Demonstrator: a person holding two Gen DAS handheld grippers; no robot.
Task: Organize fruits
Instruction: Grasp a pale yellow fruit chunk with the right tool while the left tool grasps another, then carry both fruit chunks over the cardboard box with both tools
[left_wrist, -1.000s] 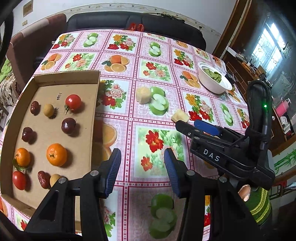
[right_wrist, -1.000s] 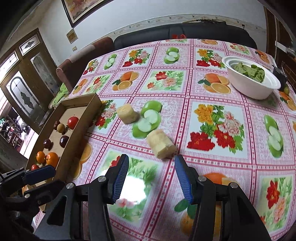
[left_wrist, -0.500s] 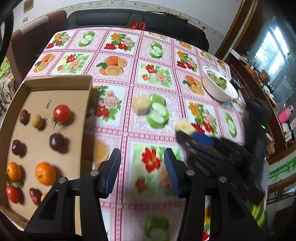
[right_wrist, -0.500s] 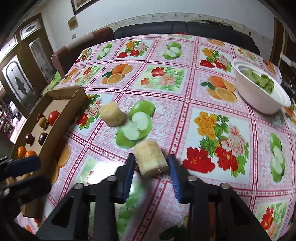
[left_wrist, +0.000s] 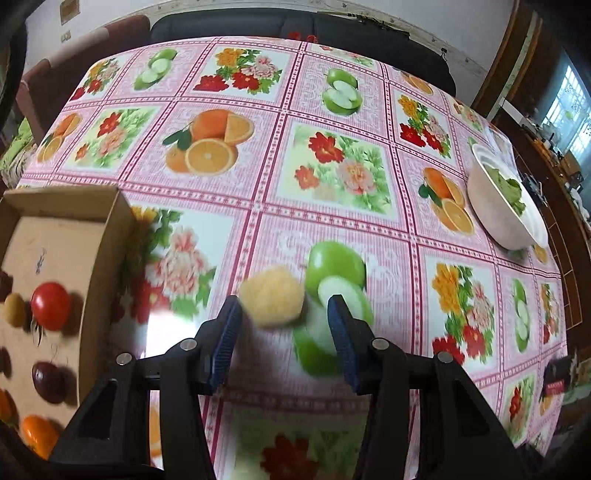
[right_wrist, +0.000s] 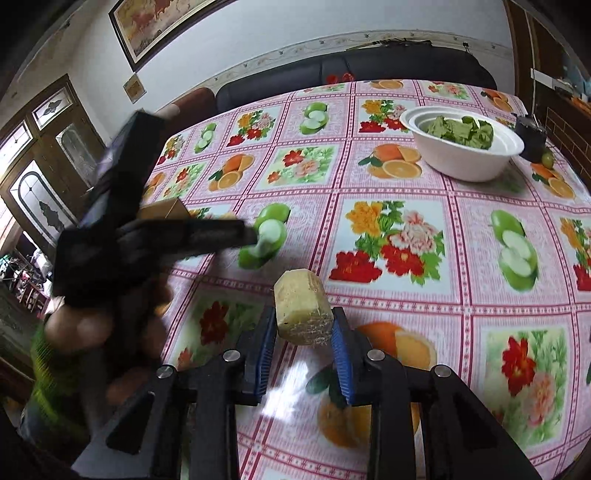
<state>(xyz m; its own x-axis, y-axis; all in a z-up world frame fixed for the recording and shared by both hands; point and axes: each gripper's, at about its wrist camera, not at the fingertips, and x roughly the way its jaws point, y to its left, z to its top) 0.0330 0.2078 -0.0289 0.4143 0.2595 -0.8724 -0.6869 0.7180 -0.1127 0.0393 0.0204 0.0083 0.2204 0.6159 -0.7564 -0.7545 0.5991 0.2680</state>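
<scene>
In the right wrist view my right gripper (right_wrist: 303, 325) is shut on a pale yellow fruit chunk (right_wrist: 303, 306), with both blue pads against its sides, and holds it a little above the tablecloth. A second, rounder yellow chunk (left_wrist: 271, 297) lies on the cloth next to a printed green apple. My left gripper (left_wrist: 283, 317) is open and hovers over that chunk, which sits just ahead of its fingertips and nearer the left finger (left_wrist: 227, 332). The right wrist view shows the left gripper (right_wrist: 251, 236) as a blurred black shape at the left.
An open cardboard box (left_wrist: 110, 236) at the left holds a red tomato (left_wrist: 50, 305), a dark plum (left_wrist: 48, 382), an orange (left_wrist: 37, 434) and other small fruits. A white bowl (right_wrist: 465, 162) of green leaves stands at the far right. A dark sofa lines the far table edge.
The right gripper closed on the nearer yellow chunk and lifted it. The left gripper swept forward and down from beside the box to the second chunk, still open.
</scene>
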